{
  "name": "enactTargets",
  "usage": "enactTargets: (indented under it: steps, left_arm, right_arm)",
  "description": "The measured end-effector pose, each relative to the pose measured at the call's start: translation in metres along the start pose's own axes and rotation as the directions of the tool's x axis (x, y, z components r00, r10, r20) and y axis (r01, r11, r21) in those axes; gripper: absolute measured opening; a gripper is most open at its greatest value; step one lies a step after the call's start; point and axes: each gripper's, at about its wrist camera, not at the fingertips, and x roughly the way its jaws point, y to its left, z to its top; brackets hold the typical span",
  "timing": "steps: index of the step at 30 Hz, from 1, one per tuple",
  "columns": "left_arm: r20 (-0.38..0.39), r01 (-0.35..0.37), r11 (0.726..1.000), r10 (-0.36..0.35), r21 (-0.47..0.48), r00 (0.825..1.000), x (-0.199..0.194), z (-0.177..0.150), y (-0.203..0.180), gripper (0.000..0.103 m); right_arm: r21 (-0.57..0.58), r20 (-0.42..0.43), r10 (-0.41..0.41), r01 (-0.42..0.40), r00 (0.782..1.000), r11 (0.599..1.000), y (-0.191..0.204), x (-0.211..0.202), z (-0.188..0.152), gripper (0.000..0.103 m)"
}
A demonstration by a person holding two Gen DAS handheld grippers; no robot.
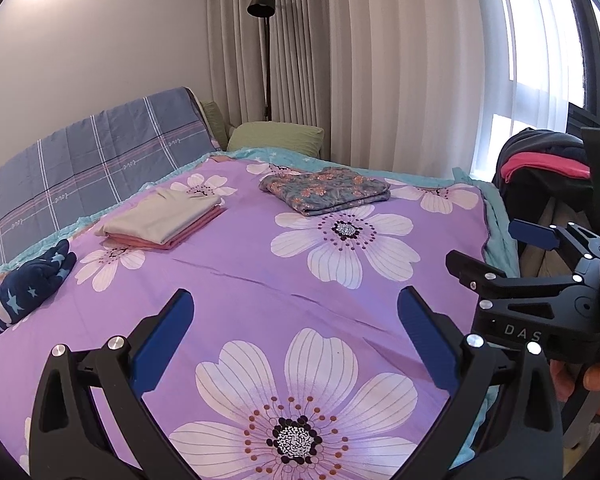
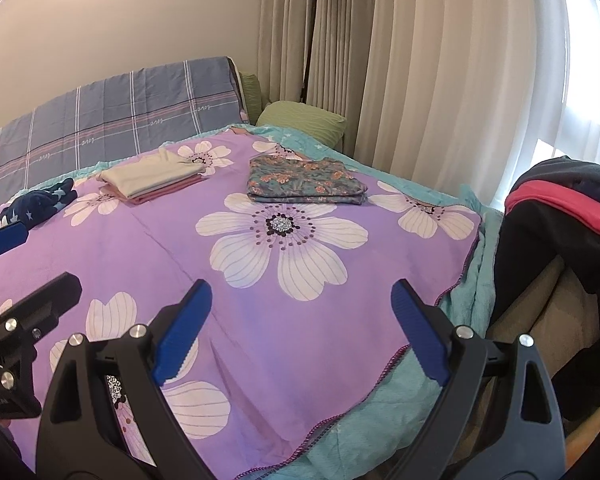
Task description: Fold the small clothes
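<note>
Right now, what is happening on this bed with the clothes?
A person is folding small clothes with one tool in each hand. At this moment both the left tool and the right tool are open and hold nothing, above the purple flowered bedcover. Three folded piles already lie on it: a beige and pink stack, a floral garment and a navy star-print piece. More unfolded clothes hang over a chair beside the bed.

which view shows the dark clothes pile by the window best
Right wrist view: the dark pile with its pink garment shows large and unblocked. In the left wrist view the right gripper and its body cover part of it.
</note>
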Motion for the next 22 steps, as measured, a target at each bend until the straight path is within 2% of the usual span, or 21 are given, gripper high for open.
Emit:
enactTargets:
  steps: [22]
  left_arm:
    - [-0.031, 0.01, 1.0, -0.01, 0.006, 0.999, 0.0079, -0.0083, -0.0026, 0.102]
  right_arm:
    - [-0.009, -0.017, -0.005, 0.005, 1.0, 1.0, 0.0038, 0.0074, -0.0023, 0.093]
